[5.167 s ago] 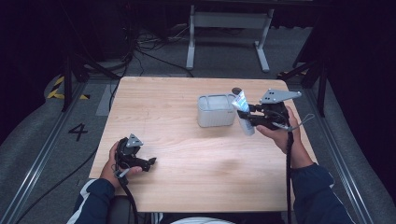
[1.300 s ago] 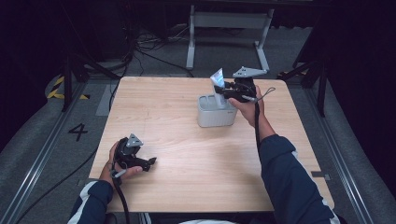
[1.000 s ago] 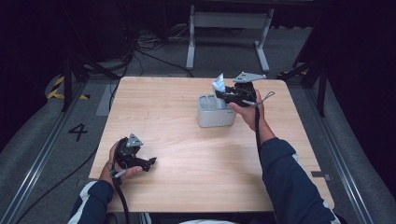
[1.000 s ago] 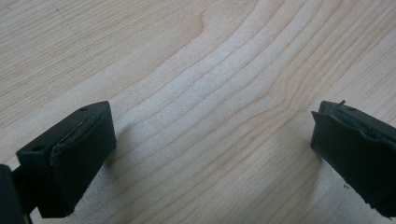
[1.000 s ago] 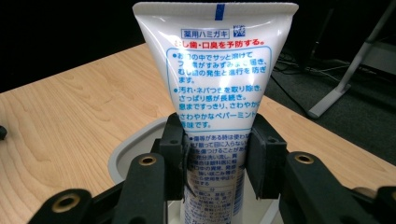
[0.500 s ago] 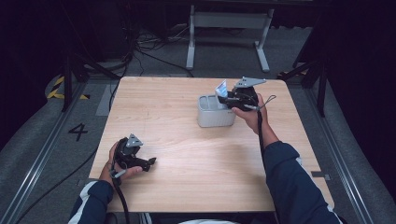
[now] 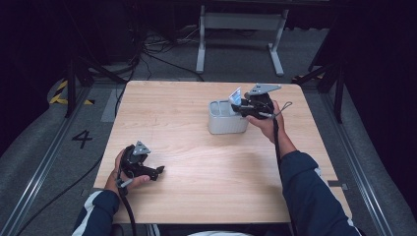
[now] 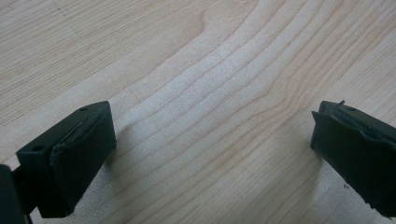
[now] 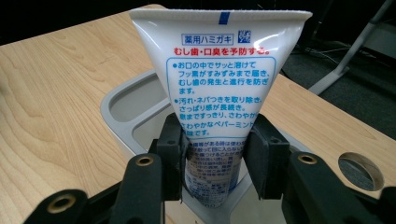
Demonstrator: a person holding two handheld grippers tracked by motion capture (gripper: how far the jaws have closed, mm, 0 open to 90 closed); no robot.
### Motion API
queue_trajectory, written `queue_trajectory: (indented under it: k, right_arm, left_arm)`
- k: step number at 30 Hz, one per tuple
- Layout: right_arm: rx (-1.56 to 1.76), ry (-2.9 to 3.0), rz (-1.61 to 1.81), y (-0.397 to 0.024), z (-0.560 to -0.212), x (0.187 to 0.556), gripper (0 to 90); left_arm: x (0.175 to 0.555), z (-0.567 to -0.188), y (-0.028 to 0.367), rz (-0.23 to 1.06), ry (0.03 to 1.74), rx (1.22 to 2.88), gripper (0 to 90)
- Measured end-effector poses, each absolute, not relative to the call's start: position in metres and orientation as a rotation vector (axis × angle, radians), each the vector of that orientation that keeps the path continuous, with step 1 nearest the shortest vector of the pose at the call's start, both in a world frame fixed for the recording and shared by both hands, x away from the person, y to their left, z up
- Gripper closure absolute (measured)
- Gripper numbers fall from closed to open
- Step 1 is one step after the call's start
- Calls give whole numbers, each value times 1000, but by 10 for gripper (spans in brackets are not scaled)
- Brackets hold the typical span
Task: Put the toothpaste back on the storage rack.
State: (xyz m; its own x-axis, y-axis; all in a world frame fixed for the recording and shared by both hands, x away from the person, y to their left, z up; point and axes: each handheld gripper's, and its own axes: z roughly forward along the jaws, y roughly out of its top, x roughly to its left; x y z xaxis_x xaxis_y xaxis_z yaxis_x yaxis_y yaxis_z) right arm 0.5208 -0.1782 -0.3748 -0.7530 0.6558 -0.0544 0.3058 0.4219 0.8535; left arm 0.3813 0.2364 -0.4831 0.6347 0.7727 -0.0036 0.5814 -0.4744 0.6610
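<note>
Step in hand, by the look of it: lowering the toothpaste tube (image 9: 219, 93) into the grey container (image 7: 223, 123). Best done by keeping the tube upright, crimped end up, and sinking it straight down inside the container's near wall, without nudging the light container across the surface (image 7: 196, 162). Worth waiting to let go until the cap end finds the bottom; hard to tell from the right gripper view whether it rests there yet, since the wall and the jaws hide it. Then open wide and lift clear above the container, so the pads do not drag the tube back out.

Surface: pale wood, flat, with long wavy grain, matte. Grey container: plastic, boxy with rounded corners and a smooth rim, divided into at least two wells, standing toward the far right of the surface. Toothpaste tube: soft white plastic, glossy, fanning wide to a flat crimp at the top and narrowing downward, printed in blue and red; likely to squash and slip under hard pressure.

Right gripper (image 9: 217, 154): just above the container's near right corner, jaws nearly closed, pads pressing on the narrow lower part of the tube. Left gripper (image 8: 210, 154): well apart from the container, near the front left, jaws spread wide over bare wood, holding nothing.
</note>
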Motion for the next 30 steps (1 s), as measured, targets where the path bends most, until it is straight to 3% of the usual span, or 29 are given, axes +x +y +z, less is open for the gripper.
queue_trajectory:
  k: [30]
  right_arm:
    - [786, 2331, 1236, -177, -379, 514, 616]
  left_arm:
    - [381, -483, 236, 394, 1051, 2221, 4]
